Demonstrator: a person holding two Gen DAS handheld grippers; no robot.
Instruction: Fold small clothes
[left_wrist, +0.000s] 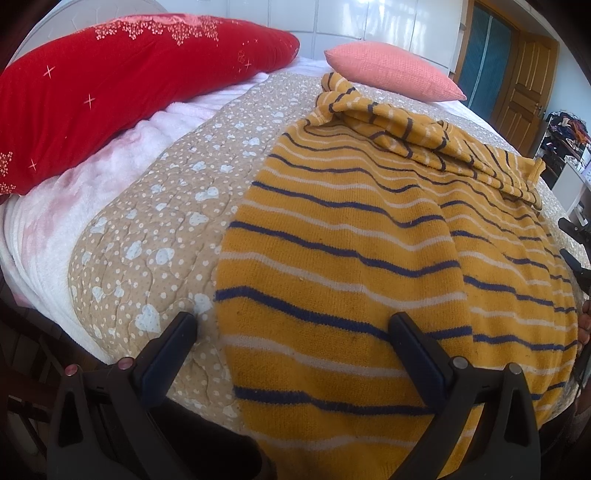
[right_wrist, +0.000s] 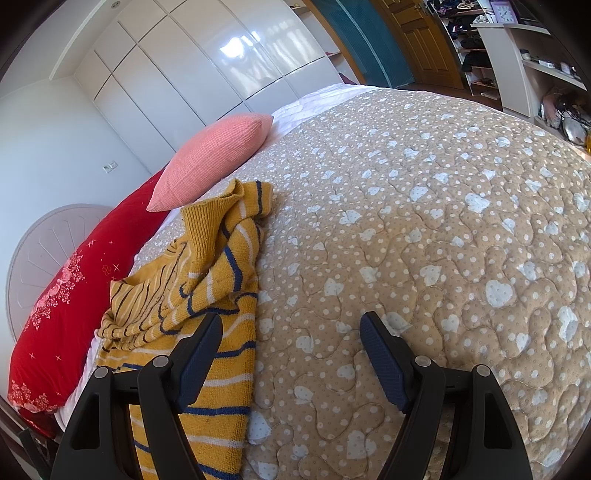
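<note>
Your left claw (left_wrist: 293, 321) is spread wide, 1 finger over the sweater (left_wrist: 369, 258), the other over the quilt (left_wrist: 155, 206). Right claw (right_wrist: 291, 325) is spread too, pinching nothing. Sweater lies flat on the bed w/ its top end bunched, prob. sleeves, near the pink pillow (right_wrist: 218, 162).

Both wrist views close, angled down over quilt (left_wrist: 155, 206); both share sweater (right_wrist: 207, 280), pillows.
</note>
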